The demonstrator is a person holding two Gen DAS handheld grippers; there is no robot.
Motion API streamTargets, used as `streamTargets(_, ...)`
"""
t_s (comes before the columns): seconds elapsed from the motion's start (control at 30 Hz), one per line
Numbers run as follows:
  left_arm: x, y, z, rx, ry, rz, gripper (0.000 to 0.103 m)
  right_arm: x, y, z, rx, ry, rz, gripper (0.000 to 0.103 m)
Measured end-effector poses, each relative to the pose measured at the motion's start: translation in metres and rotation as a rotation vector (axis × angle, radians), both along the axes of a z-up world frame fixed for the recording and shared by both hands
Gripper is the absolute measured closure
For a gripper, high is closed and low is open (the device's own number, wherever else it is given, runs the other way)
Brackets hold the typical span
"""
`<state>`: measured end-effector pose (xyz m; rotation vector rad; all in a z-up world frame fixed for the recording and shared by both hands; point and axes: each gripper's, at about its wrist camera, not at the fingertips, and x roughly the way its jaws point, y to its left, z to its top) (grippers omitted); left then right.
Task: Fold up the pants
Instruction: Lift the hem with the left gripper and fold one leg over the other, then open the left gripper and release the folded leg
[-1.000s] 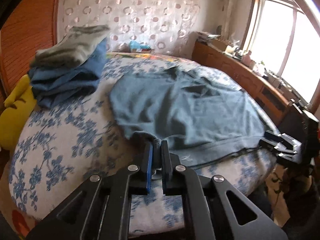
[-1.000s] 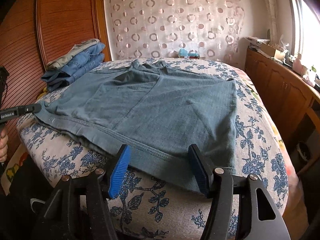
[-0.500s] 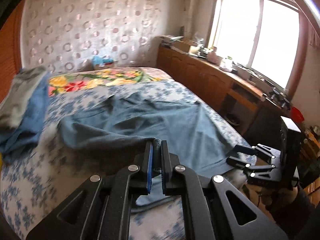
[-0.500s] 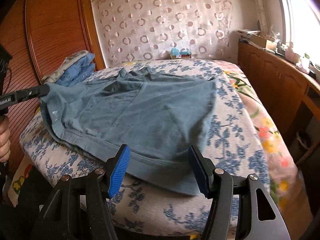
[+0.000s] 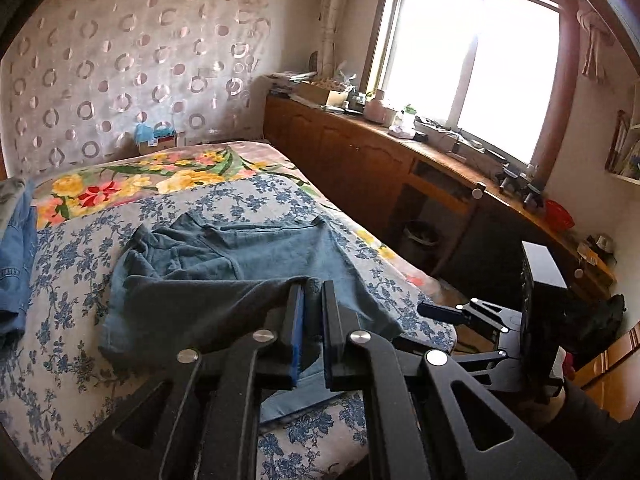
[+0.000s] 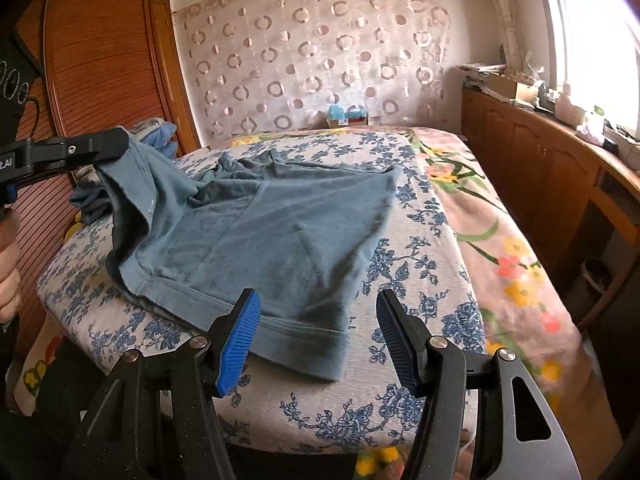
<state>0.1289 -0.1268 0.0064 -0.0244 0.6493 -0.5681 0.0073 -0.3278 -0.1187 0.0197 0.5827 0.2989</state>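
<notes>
While the blue-grey pants [image 6: 256,236] lie spread on the floral bedspread [image 6: 420,272], the left gripper [image 5: 311,300] is clamped tight on one corner, holding it lifted and draped over the rest of the fabric. The right gripper [image 6: 318,340] sits at the bed's near edge, jaws wide apart and holding nothing, the hem just in front of its blue pads [image 6: 240,340]. Folded jeans [image 5: 16,264] are stacked near the wooden headboard [image 6: 104,60].

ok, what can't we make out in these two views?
- Left wrist view: the cloth pinched in the left claw is hidden by the claw's own fingers.
- Right wrist view: the folded stack by the wardrobe is mostly covered by the lifted pants.
- Both views: the bed front is cut off by the claws; right claw open.
</notes>
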Motion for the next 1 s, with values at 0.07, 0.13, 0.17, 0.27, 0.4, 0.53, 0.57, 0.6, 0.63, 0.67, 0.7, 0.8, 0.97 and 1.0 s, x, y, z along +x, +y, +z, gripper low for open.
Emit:
streamTargets(0.07,0.0,0.003,-0.001,0.009,0.01,0.011,0.095,0.0,0.001,0.0,0.0,-0.003,-0.002,0.041)
streamTargets(0.13,-0.001,0.007,-0.001,0.028,0.005,0.029,0.089,0.0,0.001,0.0,0.005,-0.004,-0.002,0.041)
streamTargets(0.17,-0.001,0.009,-0.002,0.033,-0.001,0.032,0.079,0.001,0.002,0.0,0.007,-0.005,-0.002,0.041)
streamTargets(0.27,-0.006,0.022,-0.001,0.018,-0.022,0.048,0.056,0.002,0.005,-0.001,0.008,-0.006,0.001,0.041)
streamTargets(0.4,-0.011,0.039,-0.007,0.009,-0.03,0.07,0.028,0.007,0.01,-0.001,0.01,-0.004,0.01,0.041)
streamTargets(0.53,-0.007,0.057,-0.024,0.016,-0.003,0.118,0.024,0.011,0.015,-0.003,0.009,-0.002,0.024,0.041)
streamTargets(0.57,-0.006,0.061,-0.031,0.028,0.006,0.138,0.024,0.013,0.017,-0.004,0.01,-0.001,0.028,0.041)
streamTargets(0.6,-0.005,0.065,-0.036,0.036,0.012,0.154,0.025,0.013,0.018,-0.004,0.011,-0.001,0.03,0.041)
streamTargets(0.63,-0.004,0.068,-0.043,0.05,0.02,0.178,0.025,0.014,0.02,-0.005,0.012,-0.001,0.035,0.041)
streamTargets(0.67,-0.002,0.072,-0.05,0.069,0.031,0.2,0.024,0.015,0.022,-0.005,0.013,-0.002,0.042,0.041)
streamTargets(0.7,-0.001,0.073,-0.056,0.084,0.044,0.214,0.025,0.014,0.024,-0.005,0.014,-0.002,0.048,0.041)
streamTargets(0.8,0.001,0.076,-0.074,0.121,0.082,0.237,0.025,0.013,0.032,-0.007,0.013,-0.004,0.07,0.041)
streamTargets(0.97,0.002,0.075,-0.096,0.17,0.123,0.246,0.025,0.017,0.043,-0.011,0.017,0.0,0.116,0.054)
streamTargets(1.0,0.001,0.073,-0.1,0.181,0.127,0.244,0.025,0.018,0.046,-0.012,0.019,0.002,0.125,0.055)
